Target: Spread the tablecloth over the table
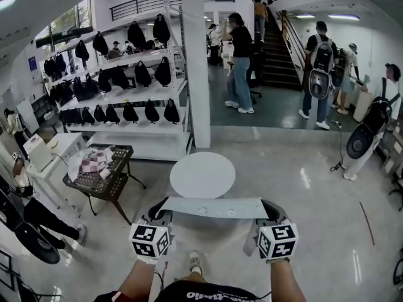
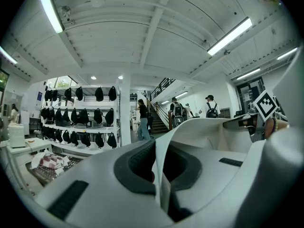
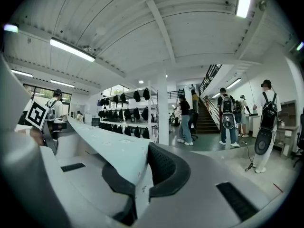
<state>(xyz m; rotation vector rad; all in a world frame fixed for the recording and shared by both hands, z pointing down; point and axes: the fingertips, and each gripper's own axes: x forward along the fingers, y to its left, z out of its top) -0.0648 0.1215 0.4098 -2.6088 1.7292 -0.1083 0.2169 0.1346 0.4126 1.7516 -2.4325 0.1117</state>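
A pale grey tablecloth is stretched in a flat, level band between my two grippers, just in front of the round white table and a little nearer to me than its front edge. My left gripper is shut on the cloth's left end, and in the left gripper view the cloth runs out from between the dark pads of that gripper toward the right. My right gripper is shut on the right end. In the right gripper view the cloth leaves this gripper and stretches away to the left.
A black wire basket cart with a heap of things stands left of the table. Behind it are a white pillar and shelves of black bags. People stand at the back by the stairs, and one person at the left edge.
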